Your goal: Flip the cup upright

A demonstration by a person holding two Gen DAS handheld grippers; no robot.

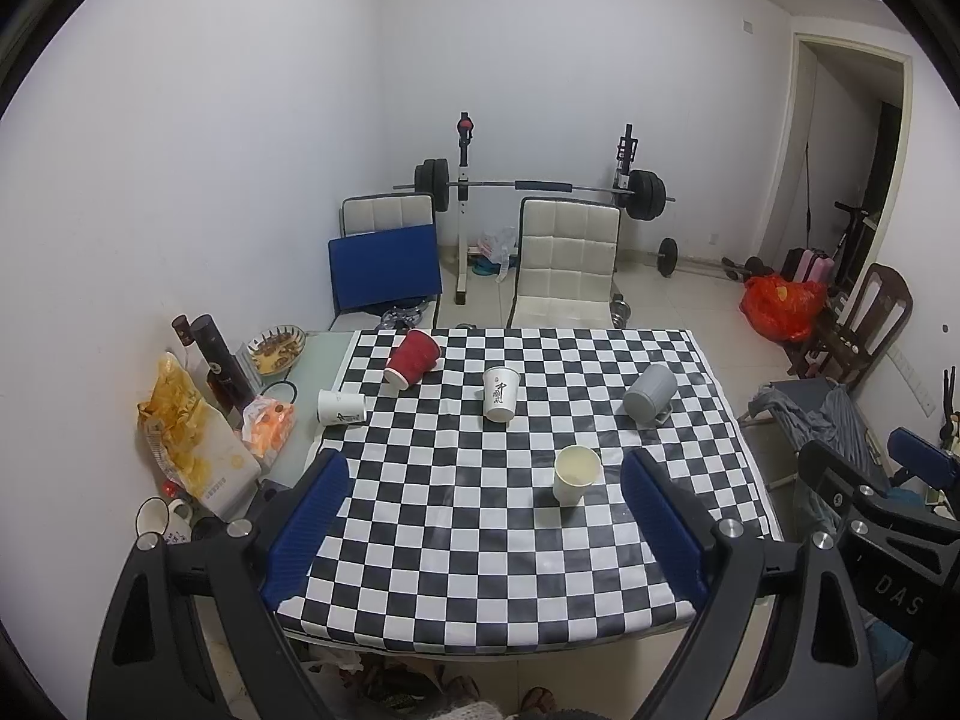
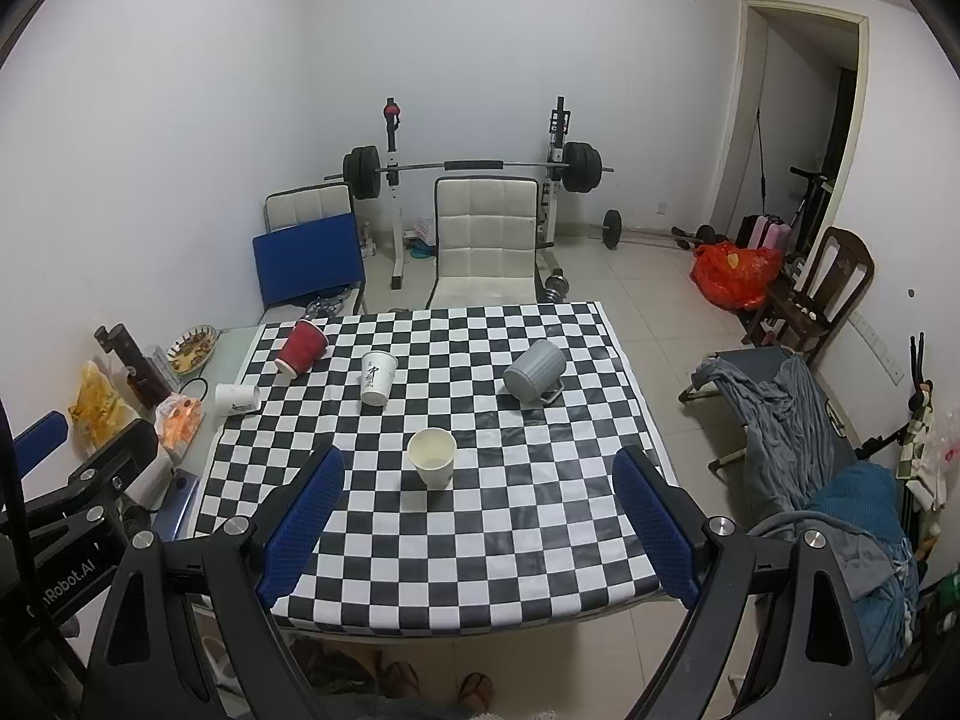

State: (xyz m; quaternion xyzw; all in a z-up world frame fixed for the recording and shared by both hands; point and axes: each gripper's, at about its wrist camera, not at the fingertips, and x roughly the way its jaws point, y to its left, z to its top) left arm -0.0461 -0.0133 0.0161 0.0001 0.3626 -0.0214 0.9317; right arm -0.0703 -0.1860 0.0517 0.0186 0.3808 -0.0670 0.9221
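While both grippers are hanging back over the near edge of the checkered cloth [image 1: 480, 540], nothing is being held — the left gripper [image 1: 483, 531] is standing with its blue pads wide apart and empty, and the right gripper [image 2: 480, 525] is doing the same.

Taking the plain white cup [image 1: 576, 474] as the landmark: it is already sitting upright, mouth up, nearest the grippers. Beyond it the printed white cup [image 1: 501, 393] is resting mouth-down, it seems. Farther back and left of the landmark the red cup [image 1: 413, 358] is lying tipped on its side, and a second printed cup [image 1: 341, 407] is lying on its side off the cloth's left edge. Right of and beyond the landmark, the grey mug [image 1: 650, 393] is lying over with its handle against the cloth.

The likely trouble is coming from the reach itself — any arm heading for a far cup is passing over or beside the upright one and could be knocking it down. Paper walls are also crushing easily under a hard squeeze, and a cup on its side is apt to roll away from a closing pad. The grey mug, being heavier, may be slipping or swinging mid-turn.
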